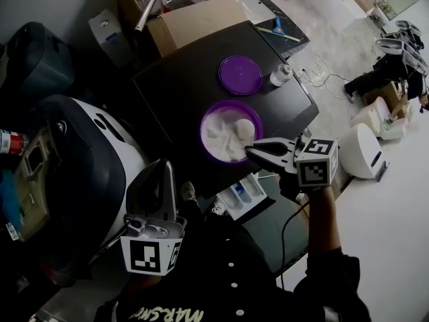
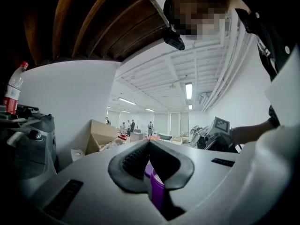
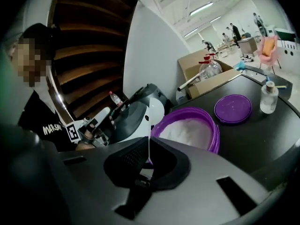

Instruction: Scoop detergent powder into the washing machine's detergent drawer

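Black tabletop: purple powder tub, purple lid, sm. bottle.

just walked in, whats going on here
A person holds a gripper in each hand. The right gripper is at the near edge of the open purple tub of white powder, its jaws shut on a thin white piece, likely a scoop handle seen edge-on. The tub's lid lies on the dark top behind it. The left gripper hangs apart, shut on a purple thing I cannot identify. The detergent drawer looks pulled out, below the tub.
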